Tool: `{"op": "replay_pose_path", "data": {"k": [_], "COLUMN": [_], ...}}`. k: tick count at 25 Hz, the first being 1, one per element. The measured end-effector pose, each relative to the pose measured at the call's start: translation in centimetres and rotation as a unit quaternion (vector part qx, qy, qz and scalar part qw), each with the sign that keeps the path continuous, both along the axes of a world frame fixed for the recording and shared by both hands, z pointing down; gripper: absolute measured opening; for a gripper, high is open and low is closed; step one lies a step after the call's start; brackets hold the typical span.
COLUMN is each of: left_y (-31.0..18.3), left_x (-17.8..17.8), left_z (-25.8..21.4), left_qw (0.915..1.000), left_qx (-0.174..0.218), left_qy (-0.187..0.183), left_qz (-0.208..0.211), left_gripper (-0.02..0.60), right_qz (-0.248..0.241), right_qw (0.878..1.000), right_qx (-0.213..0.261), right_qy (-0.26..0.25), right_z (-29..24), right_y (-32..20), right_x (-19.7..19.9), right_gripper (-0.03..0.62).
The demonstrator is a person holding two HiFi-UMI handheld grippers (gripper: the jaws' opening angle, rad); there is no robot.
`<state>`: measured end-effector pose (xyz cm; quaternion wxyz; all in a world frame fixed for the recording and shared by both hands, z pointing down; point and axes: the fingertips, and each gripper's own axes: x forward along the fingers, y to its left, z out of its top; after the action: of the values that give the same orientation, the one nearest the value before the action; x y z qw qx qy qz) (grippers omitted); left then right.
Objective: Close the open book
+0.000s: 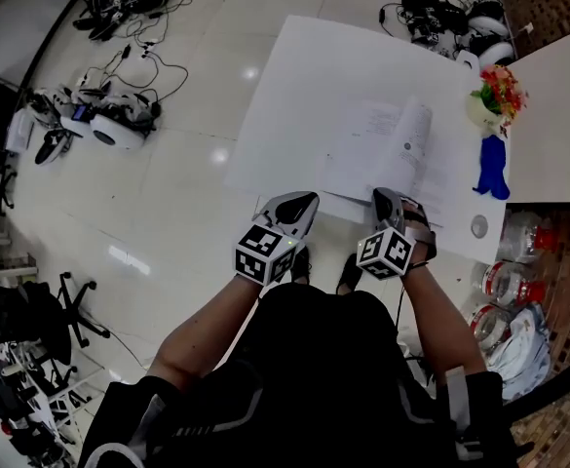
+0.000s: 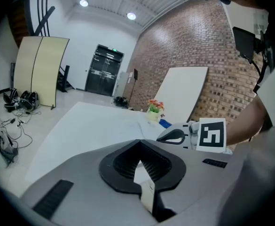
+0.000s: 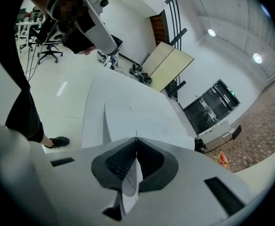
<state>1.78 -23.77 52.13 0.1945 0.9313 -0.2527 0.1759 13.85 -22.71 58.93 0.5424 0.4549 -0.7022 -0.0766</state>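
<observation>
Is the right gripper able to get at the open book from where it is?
Most likely yes: the right gripper is right at the open book, shut on a page at its near edge, with nothing in between.

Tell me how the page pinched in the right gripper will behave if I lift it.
The page looks thin and bends in the right gripper, so it's probably floppy and will sag. It is likely very light, and apt to crease or tear if yanked. The open book looks thick enough to stay put.
</observation>
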Motion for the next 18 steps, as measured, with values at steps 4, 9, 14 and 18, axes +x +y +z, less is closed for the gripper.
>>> {"op": "replay_pose_path", "data": {"k": [4,9,14,18], "left_y": [0.4,0.9,1.8,2.8], "left_x": [1.5,3.3,4.6,5.5], "left_z": [0.0,-0.3,-0.2,0.1], "left_qw": [0.9998,0.9991,0.9982,0.9975], "left_qx": [0.0,0.003,0.002,0.001], "left_qy": [-0.003,-0.011,-0.023,-0.031], "left_qz": [0.019,0.042,0.055,0.064], "left_gripper": [-0.006,-0.006,-0.006,-0.006], "right_qz": [0.035,0.109,0.186,0.252], "right_qw": [0.999,0.991,0.974,0.951], "right_qx": [0.011,0.012,0.017,0.011], "right_qy": [-0.028,-0.078,-0.127,-0.182], "right_z": [-0.3,0.1,1.0,2.1], "right_y": [0.8,1.9,3.3,4.9], "right_x": [1.9,5.9,10.8,14.3], "right_gripper": [0.005,0.005,0.0,0.0]}}
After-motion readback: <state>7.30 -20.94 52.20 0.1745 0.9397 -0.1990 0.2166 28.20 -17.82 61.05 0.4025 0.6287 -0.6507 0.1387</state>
